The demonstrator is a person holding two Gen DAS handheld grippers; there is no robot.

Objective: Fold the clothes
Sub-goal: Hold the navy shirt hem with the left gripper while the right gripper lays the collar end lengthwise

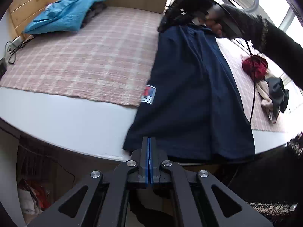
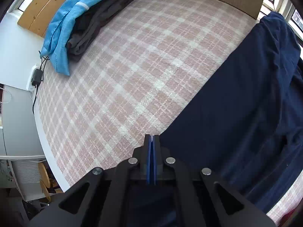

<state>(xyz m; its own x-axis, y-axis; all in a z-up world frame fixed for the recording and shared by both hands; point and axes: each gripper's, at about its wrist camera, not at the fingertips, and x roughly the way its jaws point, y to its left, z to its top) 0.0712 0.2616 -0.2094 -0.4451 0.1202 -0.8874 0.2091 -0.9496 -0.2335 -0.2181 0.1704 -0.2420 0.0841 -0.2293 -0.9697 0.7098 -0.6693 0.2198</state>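
A navy garment (image 1: 191, 94) with a small red, white and blue label (image 1: 149, 93) is stretched over the pink plaid cloth (image 1: 85, 56) and the white table edge. My left gripper (image 1: 149, 141) is shut on its near hem at the bottom of the left wrist view. At the far end, a hand in a dark sleeve holds my right gripper (image 1: 162, 27), which pinches the garment's top edge. In the right wrist view the right gripper (image 2: 152, 139) is shut at the edge of the navy garment (image 2: 236, 113), which fills the right side.
A folded light blue garment (image 1: 66, 13) lies on dark folded clothes (image 2: 90, 30) at the back left by a wooden board (image 1: 34, 0). Red, cream and dark clothes (image 1: 265, 79) are heaped at the right. A power adapter with cables (image 2: 37, 76) sits at the left edge.
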